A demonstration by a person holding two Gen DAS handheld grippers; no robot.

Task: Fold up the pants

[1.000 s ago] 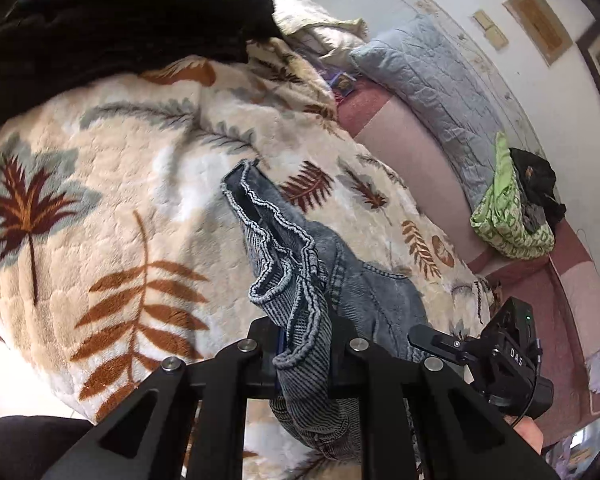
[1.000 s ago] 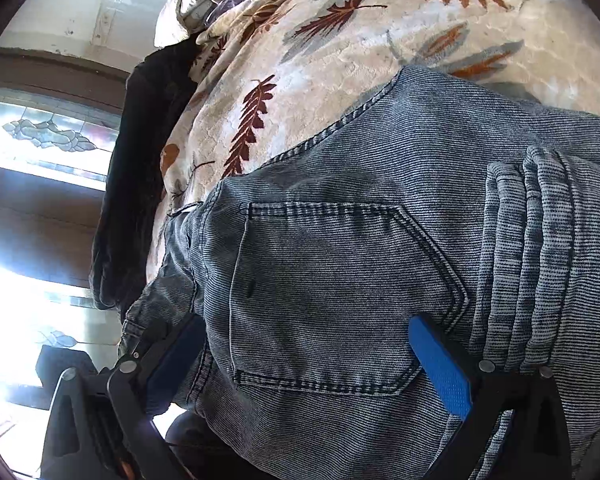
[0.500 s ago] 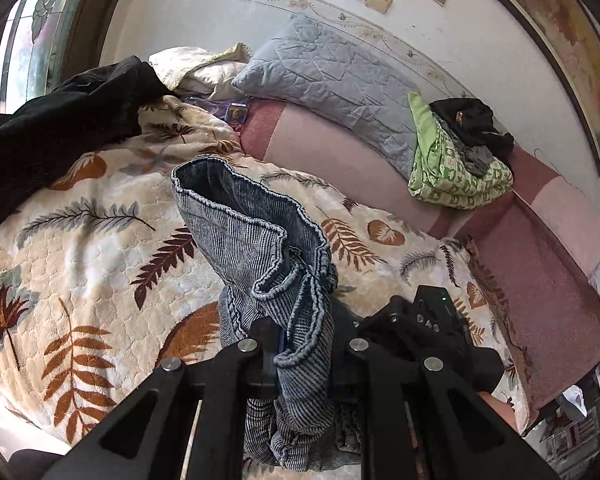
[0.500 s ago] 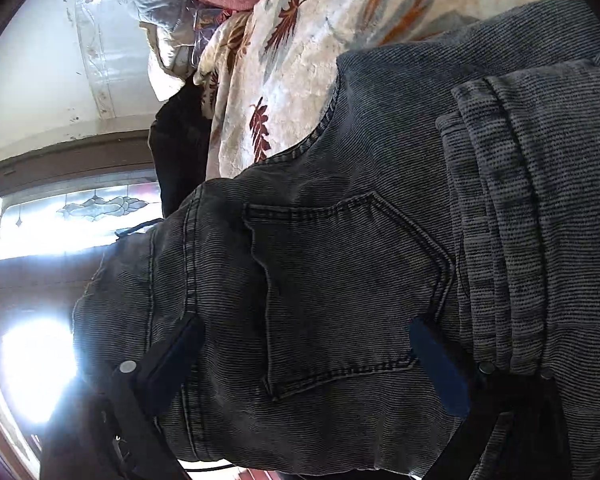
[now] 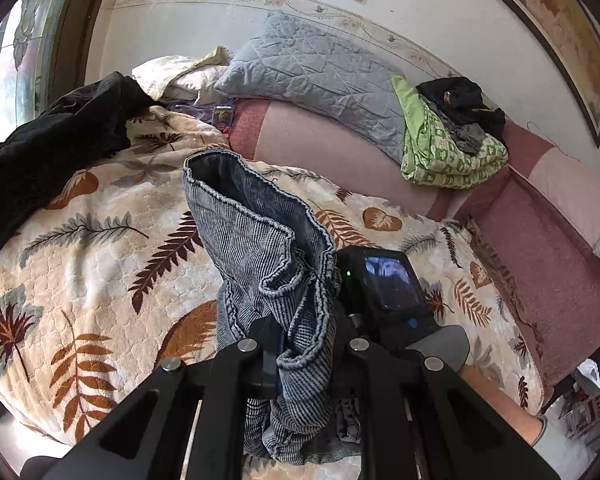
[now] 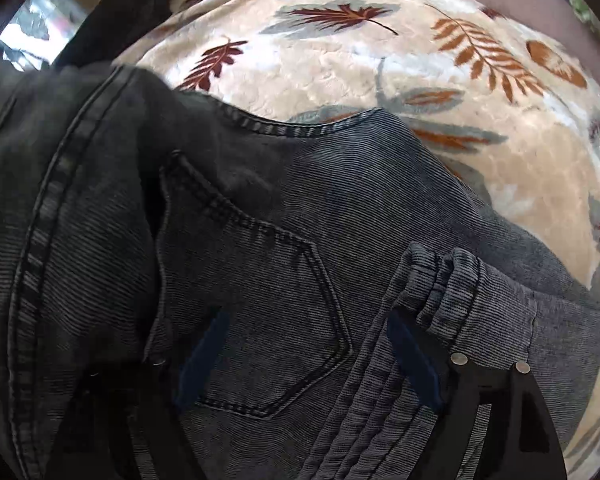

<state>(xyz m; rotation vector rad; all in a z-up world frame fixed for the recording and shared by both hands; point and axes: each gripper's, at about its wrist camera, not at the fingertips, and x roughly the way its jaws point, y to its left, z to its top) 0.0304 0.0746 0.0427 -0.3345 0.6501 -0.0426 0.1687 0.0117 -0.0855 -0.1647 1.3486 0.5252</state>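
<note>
Bed w/ leaf-print blanket (image 5: 100, 248), wall behind — left gripper (image 5: 304, 344) clamped on jeans (image 5: 260, 240); right gripper (image 6: 308, 360) closing over them.

Daylight from the window (image 5: 16, 64) at my left; fisheye bends every edge, my right view shadowed, slightly blurred.

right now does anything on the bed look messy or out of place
Nothing is spilled or damaged. The jeans are bunched where the left gripper pinches them, not flat. A dark garment sprawls over the leaf-print blanket, and clothes are heaped by the grey pillow.
</note>
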